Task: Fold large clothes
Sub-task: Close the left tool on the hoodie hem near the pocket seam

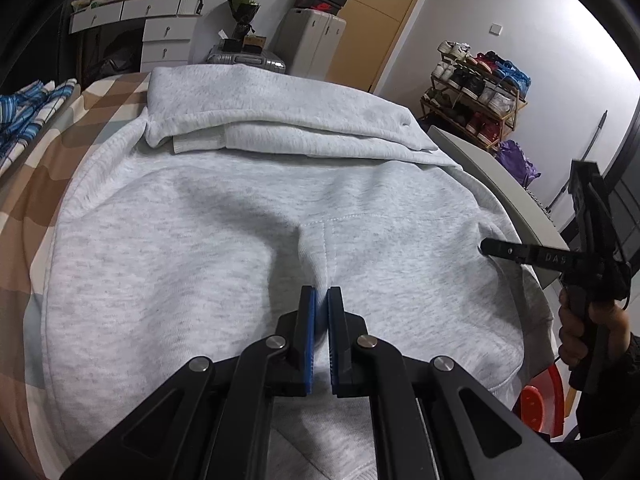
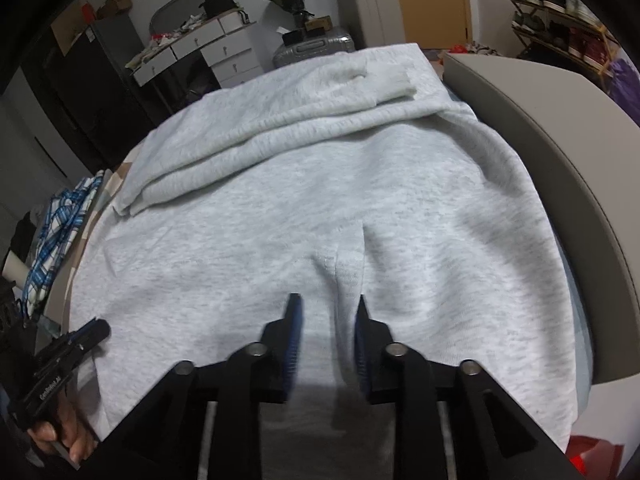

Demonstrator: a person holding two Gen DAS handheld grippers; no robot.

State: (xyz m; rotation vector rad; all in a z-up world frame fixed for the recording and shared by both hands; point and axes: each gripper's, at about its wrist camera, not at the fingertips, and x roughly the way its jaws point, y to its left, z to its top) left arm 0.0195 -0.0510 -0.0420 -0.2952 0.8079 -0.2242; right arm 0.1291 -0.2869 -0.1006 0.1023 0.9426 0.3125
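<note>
Garment: we see a light heather-grey sweatshirt (image 1: 248,216), fleecy, spread flat on the bed (image 1: 48,184), its sleeves folded across the far part.
Position: we find it covering most of the checked bedspread, beside the grey bed frame (image 2: 560,128).
Axis: we read its long axis as running away from us toward the drawers (image 1: 164,36).
Left tool (image 1: 322,300): we see it clenched on a pinched ridge of the sweatshirt.
Right tool (image 2: 328,308): we see its jaws parted, a raised fold between them, pads not pressing.

Pale grey sweatshirt (image 1: 224,264), flat, sleeves folded
</note>
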